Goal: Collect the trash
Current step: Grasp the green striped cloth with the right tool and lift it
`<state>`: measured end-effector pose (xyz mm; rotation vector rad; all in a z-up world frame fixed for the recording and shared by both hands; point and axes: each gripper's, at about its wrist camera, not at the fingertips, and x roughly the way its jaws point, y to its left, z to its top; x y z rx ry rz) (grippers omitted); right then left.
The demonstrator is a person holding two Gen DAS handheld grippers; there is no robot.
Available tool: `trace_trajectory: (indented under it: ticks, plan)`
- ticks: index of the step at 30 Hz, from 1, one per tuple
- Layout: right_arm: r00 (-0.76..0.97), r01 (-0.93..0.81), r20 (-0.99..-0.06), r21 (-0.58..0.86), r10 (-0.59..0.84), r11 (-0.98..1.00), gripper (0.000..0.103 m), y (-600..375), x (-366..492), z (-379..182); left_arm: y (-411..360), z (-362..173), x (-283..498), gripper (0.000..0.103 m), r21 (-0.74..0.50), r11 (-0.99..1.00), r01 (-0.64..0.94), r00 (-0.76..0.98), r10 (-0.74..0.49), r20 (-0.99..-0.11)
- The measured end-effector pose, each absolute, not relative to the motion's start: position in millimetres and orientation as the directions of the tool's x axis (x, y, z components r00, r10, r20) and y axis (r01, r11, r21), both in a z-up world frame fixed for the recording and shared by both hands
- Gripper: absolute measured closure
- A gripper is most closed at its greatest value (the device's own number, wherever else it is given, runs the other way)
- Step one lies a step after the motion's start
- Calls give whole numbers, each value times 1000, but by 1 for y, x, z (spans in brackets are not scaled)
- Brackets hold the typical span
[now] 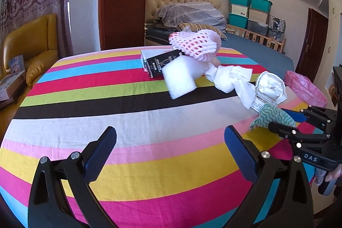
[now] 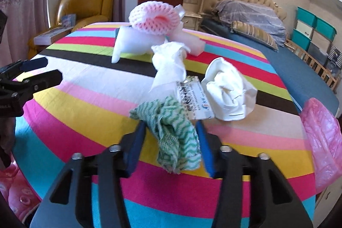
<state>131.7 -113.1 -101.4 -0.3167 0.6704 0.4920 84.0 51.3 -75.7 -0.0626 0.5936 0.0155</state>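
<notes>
Trash lies on a striped tablecloth [image 1: 106, 104]. A green-and-white wavy cloth [image 2: 177, 142] sits between the fingers of my right gripper [image 2: 171, 127], which close in on it but do not clearly pinch it; the cloth also shows in the left wrist view [image 1: 273, 116]. Beyond it lie a printed paper slip [image 2: 193, 99], a crumpled white wrapper [image 2: 228, 87], a twisted white tissue [image 2: 168, 63], white foam [image 2: 128, 44] and a pink foam fruit net [image 2: 154, 16]. My left gripper [image 1: 171, 138] is open and empty over bare cloth.
A pink plastic bag [image 2: 325, 142] hangs at the table's right edge, also in the left wrist view [image 1: 303, 87]. A black box [image 1: 158, 61] lies under the foam. A yellow armchair [image 1: 30, 46] stands left, a bed [image 1: 252, 46] behind.
</notes>
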Motion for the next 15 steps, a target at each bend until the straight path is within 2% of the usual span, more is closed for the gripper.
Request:
trace_trajectory:
  ticks: [1, 3, 11, 15]
  plan:
    - [683, -529, -649, -125, 335, 839, 81, -116, 128, -100, 49, -76, 84, 5, -55, 998, -24, 828, -11, -561]
    - [692, -525, -633, -112, 347, 844, 83, -126, 123, -98, 39, -75, 86, 5, -57, 998, 5, 823, -37, -567]
    - [773, -457, -524, -68, 358, 887, 84, -184, 103, -73, -23, -76, 111, 5, -84, 990, 117, 769, -144, -622]
    - [811, -398, -488, -53, 324, 916, 84, -220, 98, -66, -58, -83, 127, 5, -99, 988, 120, 743, -156, -651]
